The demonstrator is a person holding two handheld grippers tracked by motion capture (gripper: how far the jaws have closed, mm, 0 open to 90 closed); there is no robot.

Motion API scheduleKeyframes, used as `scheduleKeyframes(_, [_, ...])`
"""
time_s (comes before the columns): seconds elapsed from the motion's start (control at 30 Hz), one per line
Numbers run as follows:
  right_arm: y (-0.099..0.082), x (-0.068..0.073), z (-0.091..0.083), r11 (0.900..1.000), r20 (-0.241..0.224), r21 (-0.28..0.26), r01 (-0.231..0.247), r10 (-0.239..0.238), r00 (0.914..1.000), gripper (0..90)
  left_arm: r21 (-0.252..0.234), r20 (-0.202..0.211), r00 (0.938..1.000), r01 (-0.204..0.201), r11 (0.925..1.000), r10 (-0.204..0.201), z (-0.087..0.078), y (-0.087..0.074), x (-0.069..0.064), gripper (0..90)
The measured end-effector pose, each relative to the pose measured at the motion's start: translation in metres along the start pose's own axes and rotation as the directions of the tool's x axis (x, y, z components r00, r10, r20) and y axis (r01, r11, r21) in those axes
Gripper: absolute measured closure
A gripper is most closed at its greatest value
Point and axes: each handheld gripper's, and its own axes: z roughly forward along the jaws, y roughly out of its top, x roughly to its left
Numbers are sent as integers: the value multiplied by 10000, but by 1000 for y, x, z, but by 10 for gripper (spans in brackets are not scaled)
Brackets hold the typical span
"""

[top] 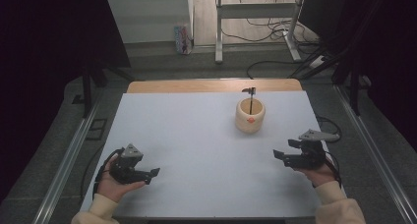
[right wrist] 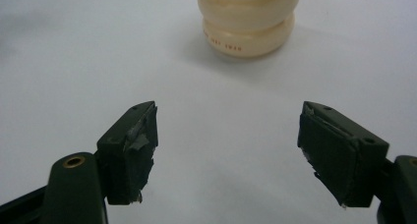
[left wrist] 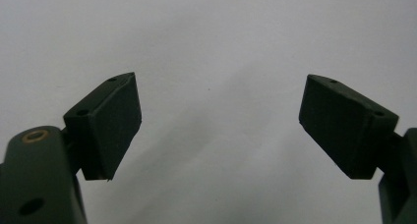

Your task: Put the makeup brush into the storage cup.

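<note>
Cream-coloured ribbed cup (top: 250, 115) stands upright on the white table (top: 196, 135), right of centre toward the far edge, with a thin dark tool (top: 251, 98) standing in it and rising above the rim. Right gripper (top: 287, 150) sits near the table's right edge, well apart from the cup, jaws spread wide with nothing between them. Left gripper (top: 152, 173) rests at the near left, jaws likewise parted and empty, facing bare table surface. Each gripper is held in a hand.
</note>
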Motion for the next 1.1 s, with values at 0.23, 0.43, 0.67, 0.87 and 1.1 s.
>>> scheduleKeyframes(0.23, [-17,1,-10,9995,125,324,35,-39,9999,231,18,24,10000,-9,10000,9,1,0,0,166])
scheduleKeyframes(0.43, [-27,0,-17,9989,225,462,12,-23,9997,230,45,20,10000,-41,10000,40,2,0,-1,166])
scheduleKeyframes(0.67, [-29,-2,-20,9991,320,425,-39,25,9995,230,111,42,9999,-107,9999,107,3,1,-1,166])
scheduleKeyframes(0.87, [-28,-2,-21,9992,305,386,-27,16,9995,230,137,56,9999,-131,9998,131,4,1,-2,165])
scheduleKeyframes(1.1, [-28,-2,-21,9992,303,407,21,-33,9995,230,138,46,9999,-108,9998,107,5,1,-2,166])
